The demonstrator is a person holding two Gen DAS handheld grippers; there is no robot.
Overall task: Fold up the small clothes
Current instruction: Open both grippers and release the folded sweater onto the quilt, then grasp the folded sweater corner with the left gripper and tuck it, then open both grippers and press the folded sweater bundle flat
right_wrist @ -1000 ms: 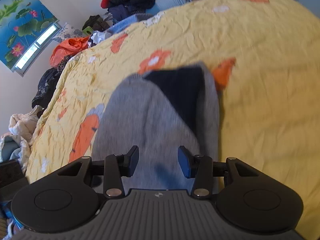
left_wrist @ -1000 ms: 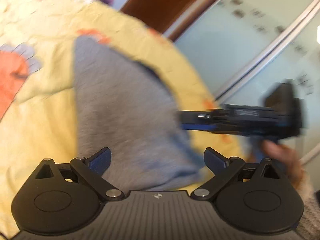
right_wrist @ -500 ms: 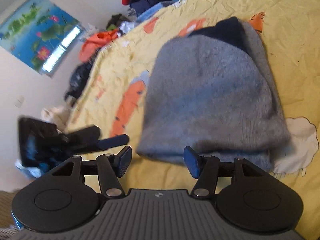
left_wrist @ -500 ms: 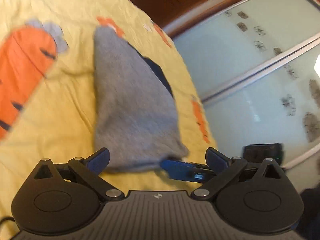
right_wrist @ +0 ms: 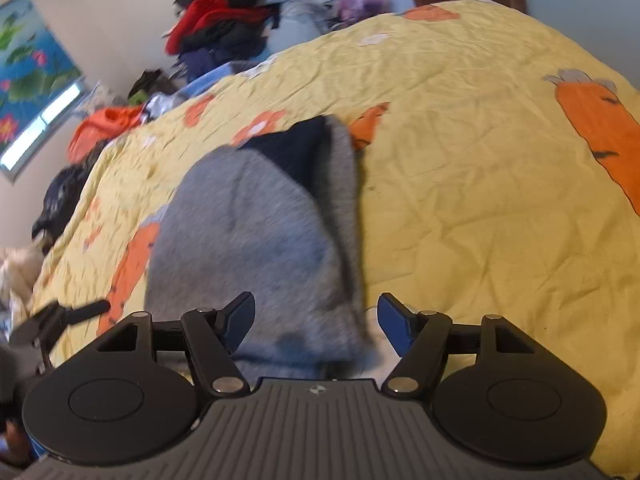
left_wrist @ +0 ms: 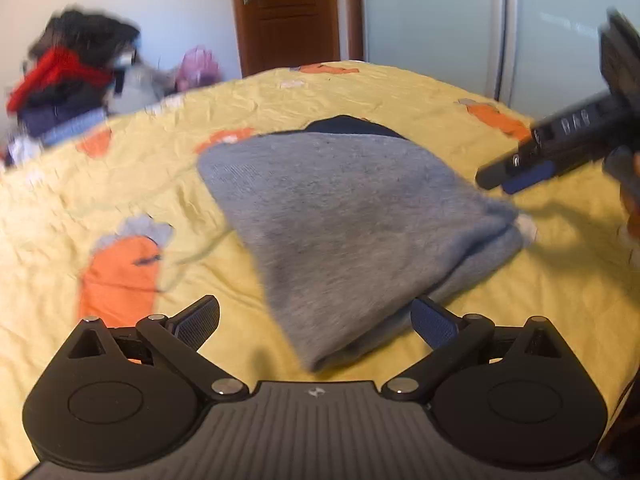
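A folded grey garment (left_wrist: 352, 216) with a navy lining at its far end lies on the yellow carrot-print bedspread (left_wrist: 120, 184). My left gripper (left_wrist: 316, 322) is open, wide, just above the garment's near corner, and its pads touch nothing. In the left wrist view my right gripper (left_wrist: 516, 170) hangs over the garment's right corner. In the right wrist view the grey garment (right_wrist: 256, 240) runs away from my right gripper (right_wrist: 316, 318). Its jaws are opening, with the garment's near edge lying between them but not pinched. My left gripper (right_wrist: 64, 316) shows at the lower left there.
A heap of clothes (right_wrist: 224, 20) is piled past the bed's far end, with more garments (right_wrist: 104, 128) along its left side. A brown wooden door (left_wrist: 288, 12) and pale sliding panels (left_wrist: 460, 32) stand behind. Bare bedspread (right_wrist: 480, 200) lies right of the garment.
The left wrist view has rolled and swung, so the garment now lies crosswise ahead. The right gripper's jaws have spread wider and it has drawn back to the garment's near edge.
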